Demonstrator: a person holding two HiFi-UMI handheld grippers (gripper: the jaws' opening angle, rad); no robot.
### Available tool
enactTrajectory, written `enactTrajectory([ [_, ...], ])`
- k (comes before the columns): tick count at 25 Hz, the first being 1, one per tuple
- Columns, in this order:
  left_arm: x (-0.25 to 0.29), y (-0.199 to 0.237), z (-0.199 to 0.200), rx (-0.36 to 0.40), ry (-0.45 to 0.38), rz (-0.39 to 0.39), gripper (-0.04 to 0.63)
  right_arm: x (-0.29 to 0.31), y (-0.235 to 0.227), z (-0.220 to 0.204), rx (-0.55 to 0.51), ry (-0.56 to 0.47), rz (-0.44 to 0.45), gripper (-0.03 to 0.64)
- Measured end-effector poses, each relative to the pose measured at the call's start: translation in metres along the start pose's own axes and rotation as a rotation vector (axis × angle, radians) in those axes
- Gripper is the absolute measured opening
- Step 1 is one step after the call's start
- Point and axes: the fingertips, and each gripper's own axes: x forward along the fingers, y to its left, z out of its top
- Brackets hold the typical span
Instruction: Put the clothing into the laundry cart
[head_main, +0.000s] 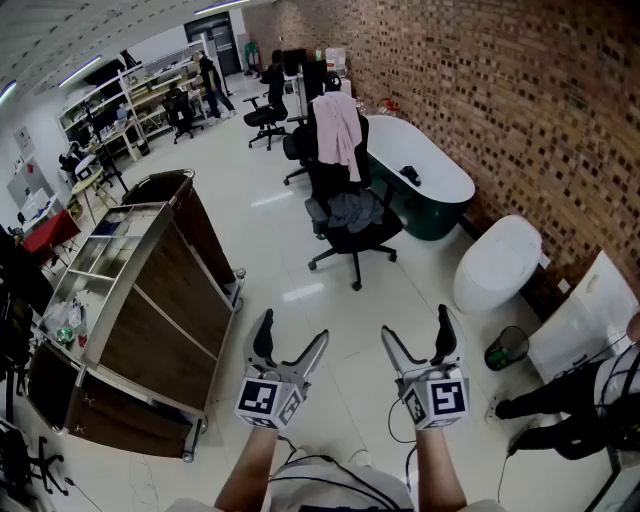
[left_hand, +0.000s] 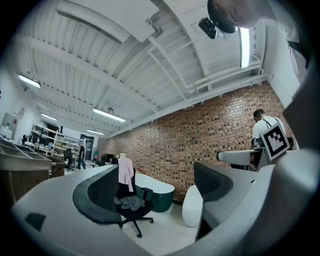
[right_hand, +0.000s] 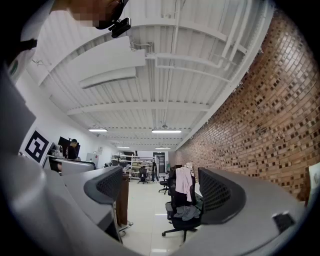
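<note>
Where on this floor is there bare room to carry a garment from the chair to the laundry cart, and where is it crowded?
Bare floor lies between the laundry cart and the office chair. Crowded: the brick wall side, where bathtub, toilet and bin stand close.

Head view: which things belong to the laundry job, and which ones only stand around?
Job: pink garment, grey garment, laundry cart, left tongs, right tongs, both open.
Only around: bathtub, toilet, shelves, black chair under the clothes.
</note>
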Motion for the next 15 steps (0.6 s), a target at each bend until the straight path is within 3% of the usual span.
enactTrajectory([
  [6,0.011,-0.018,-0.01,0.022,0.019,0.026,0.446,-0.002,-0.024,-0.02,0.042,0.027,-0.005,0.503],
  [15,0.036,0.004,-0.026,0.019,0.035,0.042,0.436,0.033,-0.027,-0.041,0.038,0.061,0.015,0.499],
])
